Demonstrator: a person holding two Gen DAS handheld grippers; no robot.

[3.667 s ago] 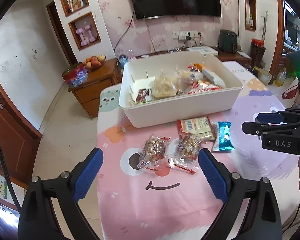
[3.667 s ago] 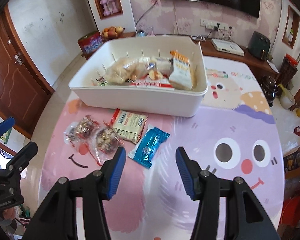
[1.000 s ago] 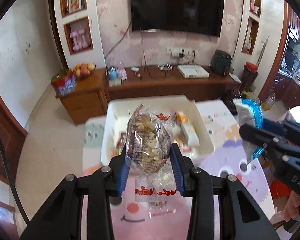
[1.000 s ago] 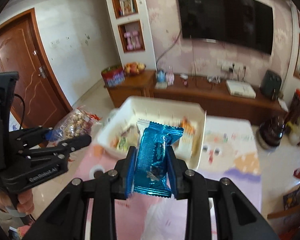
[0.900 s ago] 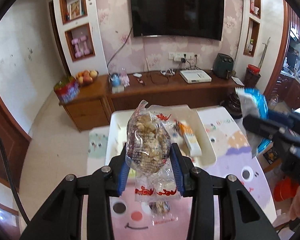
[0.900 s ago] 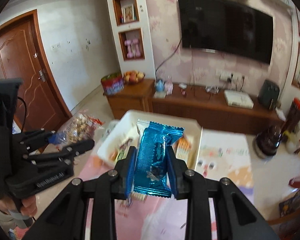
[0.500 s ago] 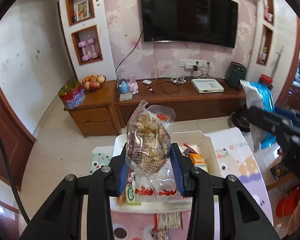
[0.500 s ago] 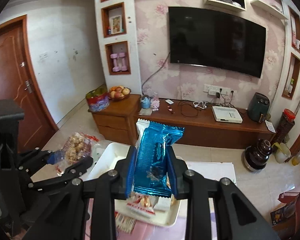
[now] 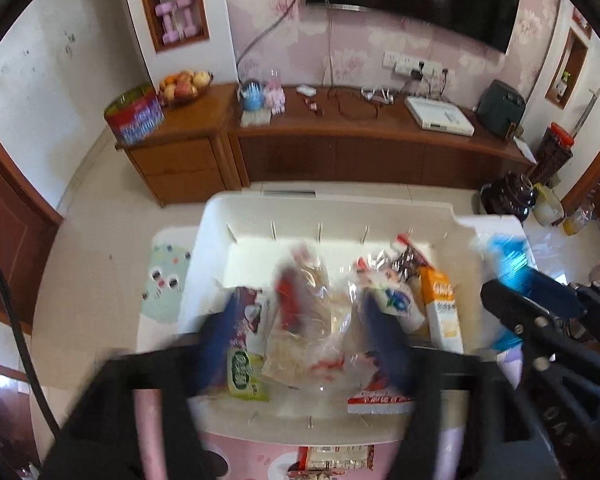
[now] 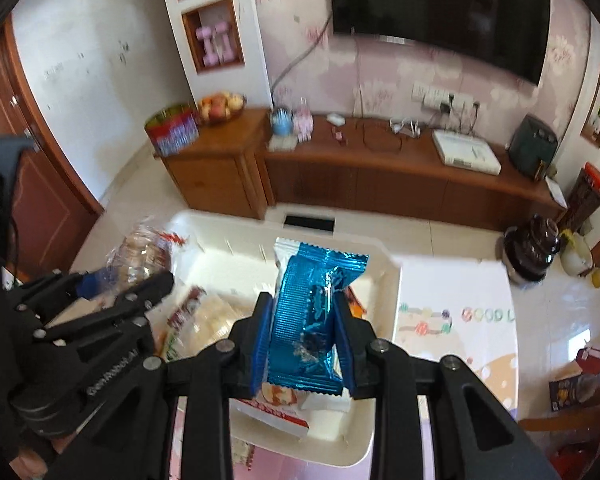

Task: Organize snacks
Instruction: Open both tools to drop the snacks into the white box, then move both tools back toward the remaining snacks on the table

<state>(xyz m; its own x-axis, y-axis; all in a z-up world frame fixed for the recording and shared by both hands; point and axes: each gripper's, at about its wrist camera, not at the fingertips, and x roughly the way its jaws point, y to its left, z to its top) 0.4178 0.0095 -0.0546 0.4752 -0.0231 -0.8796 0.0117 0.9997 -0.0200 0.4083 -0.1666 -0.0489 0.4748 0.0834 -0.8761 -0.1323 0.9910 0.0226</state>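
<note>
Table: pink-and-lilac cartoon tablecloth (image 10: 456, 320), faces and dots printed on it, with "GOOD" lettering near the far edge. One flat packet (image 9: 334, 458) lies on the cloth just in front of the bin.

Bin: big white plastic tub (image 9: 332, 208) sitting on the table, little divider slots along its inner walls, already a jumble of snack packs inside (orange carton (image 9: 442, 312), green-label pack (image 9: 244, 374), a red-and-white wrapper (image 9: 380, 400)).

Left gripper (image 9: 304, 336): over the bin, very motion-blurred in its own view. Its blue pads look spread wide, with a clear bag of nutty snacks (image 9: 304, 312) smeared between them; in the right wrist view the bag (image 10: 144, 252) pokes out past the fingertips. Honestly can't tell whether the jaws are gripping it.

Right gripper (image 10: 304, 336): jaws pinched narrow on a shiny blue foil packet (image 10: 312, 320), held upright above the bin's right side.

Room: pale tile floor, long wooden TV console (image 10: 380, 168) against pink floral wallpaper, black TV (image 10: 440, 12) mounted above. On the console: fruit bowl (image 10: 222, 106), red patterned tin (image 10: 172, 128), white set-top box (image 10: 466, 152), dark appliance (image 10: 534, 146) (air fryer, by the look of it). Wall niche holds pink dumbbells (image 10: 216, 44). Wooden door (image 10: 32, 184) on the left.
</note>
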